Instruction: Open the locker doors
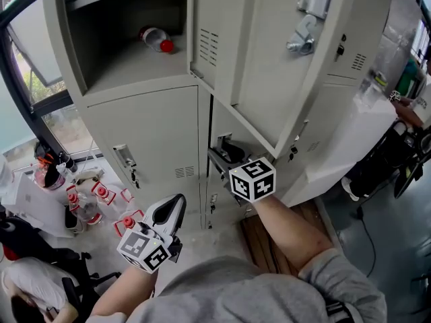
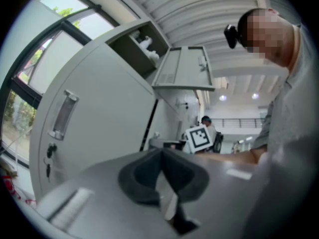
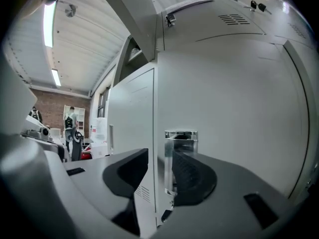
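The grey locker bank (image 1: 155, 123) fills the head view. Its upper left compartment stands open with a red-capped bottle (image 1: 156, 40) lying inside, and the upper middle door (image 1: 269, 59) hangs swung out. My right gripper (image 1: 222, 155) is at the left edge of the lower middle door (image 3: 229, 113). Its jaws straddle the chrome handle (image 3: 173, 156): the right pad (image 3: 192, 176) lies against it, and a sliver of gap shows at the left pad. My left gripper (image 1: 176, 200) hangs lower, off the closed lower left door (image 1: 151, 136), with its jaws shut (image 2: 162, 178) on nothing.
The lower left door's handle (image 1: 126, 161) sits at its left side. Several red-capped bottles (image 1: 94, 197) stand on the floor by the window at left. A wooden pallet (image 1: 269, 237) lies under my right arm. A black chair (image 1: 380, 163) is at right.
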Available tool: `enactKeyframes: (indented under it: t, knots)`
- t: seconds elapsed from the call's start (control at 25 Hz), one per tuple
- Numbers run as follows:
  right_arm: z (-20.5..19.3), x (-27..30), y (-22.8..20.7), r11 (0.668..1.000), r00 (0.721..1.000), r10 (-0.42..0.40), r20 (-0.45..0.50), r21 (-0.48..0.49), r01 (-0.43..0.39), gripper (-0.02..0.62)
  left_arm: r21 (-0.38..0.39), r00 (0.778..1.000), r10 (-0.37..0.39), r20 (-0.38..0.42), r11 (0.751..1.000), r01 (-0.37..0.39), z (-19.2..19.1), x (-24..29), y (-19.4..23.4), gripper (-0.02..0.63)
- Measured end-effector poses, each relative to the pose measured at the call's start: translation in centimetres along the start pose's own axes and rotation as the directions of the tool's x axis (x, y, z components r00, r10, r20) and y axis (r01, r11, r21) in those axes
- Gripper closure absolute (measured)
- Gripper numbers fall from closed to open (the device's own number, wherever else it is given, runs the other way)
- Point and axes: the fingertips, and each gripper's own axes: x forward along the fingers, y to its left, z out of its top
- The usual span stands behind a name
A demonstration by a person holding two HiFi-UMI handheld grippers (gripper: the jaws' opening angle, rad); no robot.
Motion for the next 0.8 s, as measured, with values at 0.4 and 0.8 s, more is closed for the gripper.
enactKeyframes:
  t: [0.4,0.8]
  knots:
    - [-1.6,-12.5,1.7,0.946,0.946,0.324,0.009,-0.020,-0.324,0.479,-0.014,0.996,0.074,0.046,0.997,-0.073,-3.1,5.5,-12.5,0.601]
    - [-3.4,-25.9,-5.1,0.895,0.894,0.446,0.045,-0.049,-0.443,0.474,-0.024,0.989,0.143,0.049,0.990,-0.142,-6.6,10.3,-23.5,0.601]
